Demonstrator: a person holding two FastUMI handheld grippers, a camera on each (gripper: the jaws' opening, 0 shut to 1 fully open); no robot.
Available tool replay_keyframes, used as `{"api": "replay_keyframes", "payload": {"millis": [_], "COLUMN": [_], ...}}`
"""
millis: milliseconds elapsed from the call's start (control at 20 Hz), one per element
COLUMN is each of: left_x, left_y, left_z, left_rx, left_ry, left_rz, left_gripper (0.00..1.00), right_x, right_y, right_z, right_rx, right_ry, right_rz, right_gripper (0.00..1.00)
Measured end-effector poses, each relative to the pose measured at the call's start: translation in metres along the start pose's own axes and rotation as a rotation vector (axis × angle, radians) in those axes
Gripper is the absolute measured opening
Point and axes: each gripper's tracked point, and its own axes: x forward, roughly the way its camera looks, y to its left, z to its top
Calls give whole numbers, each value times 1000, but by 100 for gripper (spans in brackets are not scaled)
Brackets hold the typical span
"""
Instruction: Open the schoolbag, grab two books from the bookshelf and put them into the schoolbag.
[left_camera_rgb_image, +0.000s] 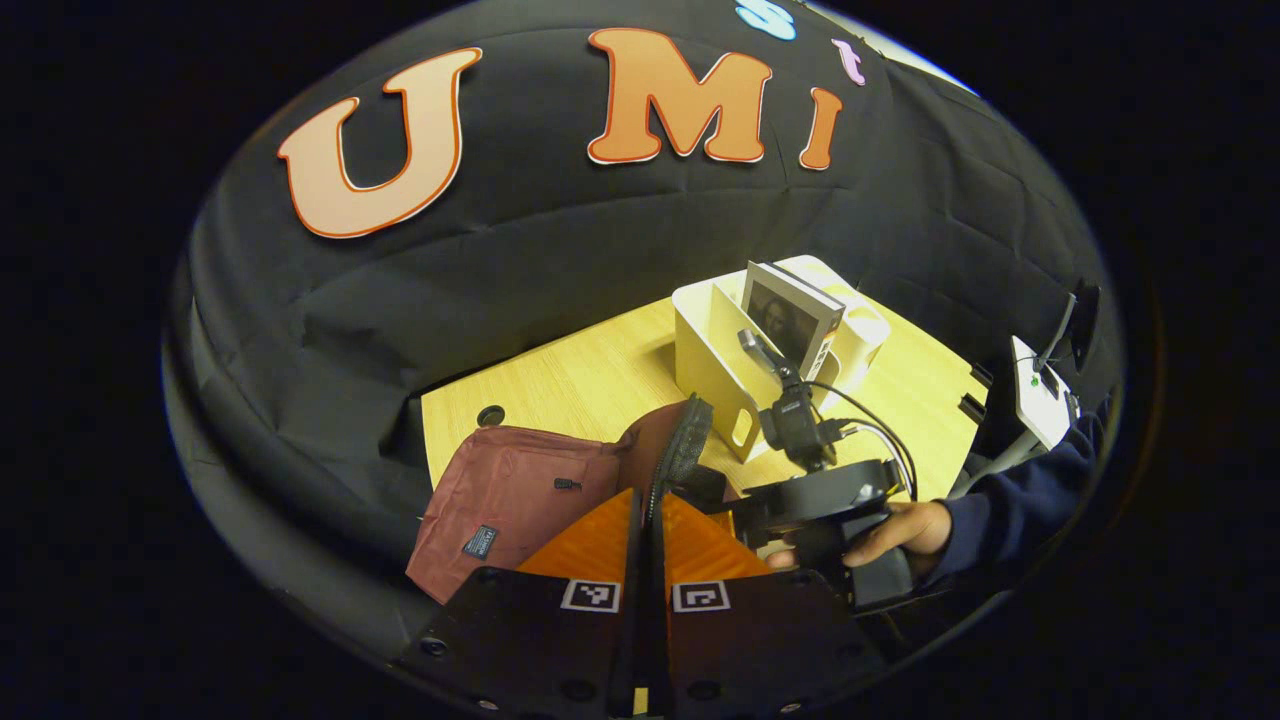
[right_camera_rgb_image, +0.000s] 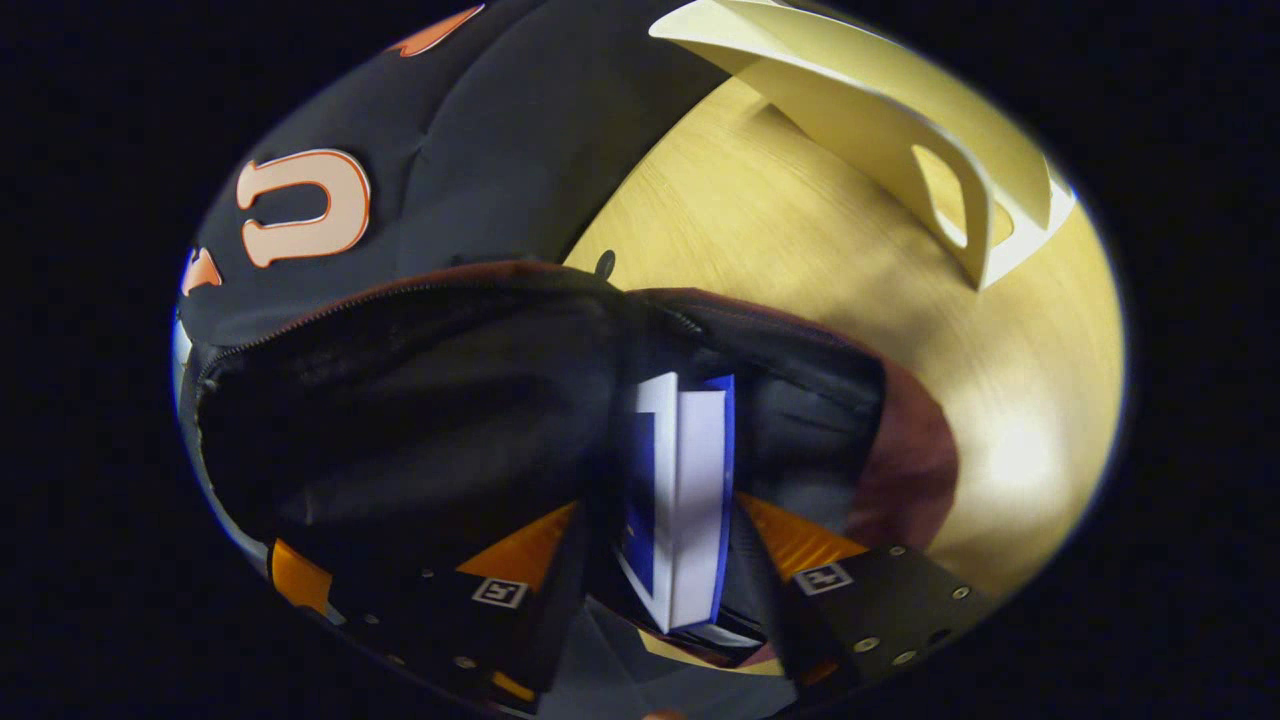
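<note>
Two fingers pressed together, that's the left gripper (left_camera_rgb_image: 645, 540) in the left gripper view, jaws closed on the edge of the maroon schoolbag (left_camera_rgb_image: 510, 500), pinching a dark strip of its opening flap that rises straight ahead of the tips. The bag's body lies to the left of the jaws on the wooden table (left_camera_rgb_image: 580, 375). Beyond the tips and right of them stands the cream bookshelf (left_camera_rgb_image: 715, 365), one book (left_camera_rgb_image: 790, 315) upright in it. Just right of the jaws, a hand (left_camera_rgb_image: 900, 530) grips the other gripper, pointed down by the bag.

Over to the right gripper view: the right gripper (right_camera_rgb_image: 675, 575) has its jaws clamped on a blue-and-white book (right_camera_rgb_image: 685, 480), held upright between them. Ahead of the tips gapes the schoolbag's dark open mouth, the book's far end inside it. The bookshelf sits far ahead, to the right.
</note>
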Motion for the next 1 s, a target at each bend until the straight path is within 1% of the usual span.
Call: {"api": "replay_keyframes", "payload": {"millis": [50, 100, 250, 550, 750, 850, 1000], "left_x": [1, 4, 8, 15, 18, 19, 20], "left_y": [0, -1, -5, -12, -14, -14, -14], "left_z": [0, -1, -2, -6, -9, -11, -11], "left_rx": [-2, -6, -7, -16, -30, -34, -42], "left_ry": [0, 1, 7, 13, 9, 9, 5], "left_rz": [4, 4, 1, -4, -8, -8, -10], "left_gripper": [5, 5, 5, 5, 5, 5, 5], "right_x": [-7, -14, -37, -107, -158, -180, -206], "right_y": [-7, -13, -28, -60, -70, -72, -76], "right_z": [3, 9, 23, 50, 80, 93, 104], "right_rx": [-18, -37, -105, -301, -421, -461, -513], "right_ry": [-1, -13, -25, -60, -83, -86, -61], "right_rz": [-20, -37, -76, -230, -333, -382, -456], "right_gripper": [92, 96, 97, 97, 97, 98, 97]}}
